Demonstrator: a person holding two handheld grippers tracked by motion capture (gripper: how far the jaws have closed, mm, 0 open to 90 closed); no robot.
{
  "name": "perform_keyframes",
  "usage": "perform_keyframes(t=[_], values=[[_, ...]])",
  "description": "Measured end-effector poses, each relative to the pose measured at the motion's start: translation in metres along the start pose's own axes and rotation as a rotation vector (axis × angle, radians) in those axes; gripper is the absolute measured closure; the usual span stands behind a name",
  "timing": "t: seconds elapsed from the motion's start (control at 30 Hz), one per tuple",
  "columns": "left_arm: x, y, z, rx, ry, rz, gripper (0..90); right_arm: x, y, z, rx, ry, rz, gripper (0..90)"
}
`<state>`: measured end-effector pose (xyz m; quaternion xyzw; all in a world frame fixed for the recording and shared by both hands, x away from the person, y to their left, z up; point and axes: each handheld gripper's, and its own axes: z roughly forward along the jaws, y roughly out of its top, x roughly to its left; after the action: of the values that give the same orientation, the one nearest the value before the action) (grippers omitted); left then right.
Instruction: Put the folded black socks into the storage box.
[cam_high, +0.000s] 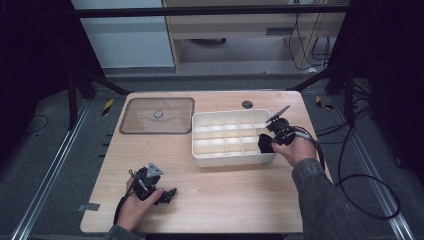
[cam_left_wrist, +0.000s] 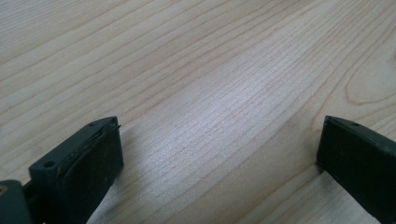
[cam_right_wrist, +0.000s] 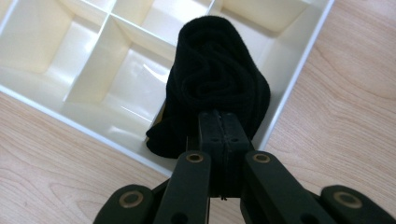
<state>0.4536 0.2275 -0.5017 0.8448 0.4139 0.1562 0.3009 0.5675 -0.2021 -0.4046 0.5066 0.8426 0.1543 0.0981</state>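
Right gripper (cam_high: 267, 142), black and held in the person's right hand (cam_high: 296, 149), has its two jaws pressed together on a rolled black knitted cloth (cam_right_wrist: 215, 88), perhaps a sock, pinching its near edge. In the right gripper view the roll hangs over the corner compartment of a white plastic divided organiser box (cam_right_wrist: 56, 70), its lower end dipping inside just beside the box's outer wall. From the high view the box (cam_high: 225, 159) sits on the right half of the pale wooden table (cam_high: 215, 200), and the cloth (cam_high: 265, 145) is at the box's near right corner.

Left gripper (cam_high: 168, 195), also black and topped with a grey three-cornered plate, rests low over the table's near left part in the person's left hand (cam_high: 135, 207). In the left gripper view its jaws stand wide apart with bare wood grain between them.

A clear rectangular lid (cam_high: 157, 115) with a small round knob lies flat on the table, left of the box and slightly farther back
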Motion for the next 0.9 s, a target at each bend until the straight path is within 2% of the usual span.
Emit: perform_keyframes(t=[0.23,0.27,0.9], values=[[0.000,0.000,0.000,-0.001,0.000,0.000,0.0,-0.002,0.001,-0.007,-0.037,0.013,0.005,90.0],[0.000,0.000,0.000,-0.001,0.000,0.000,0.0,-0.002,0.001,-0.010,-0.041,0.017,0.020,90.0],[0.002,-0.001,0.002,-0.024,0.004,-0.004,0.0,-0.011,-0.004,-0.029,-0.119,0.015,0.040,90.0]])
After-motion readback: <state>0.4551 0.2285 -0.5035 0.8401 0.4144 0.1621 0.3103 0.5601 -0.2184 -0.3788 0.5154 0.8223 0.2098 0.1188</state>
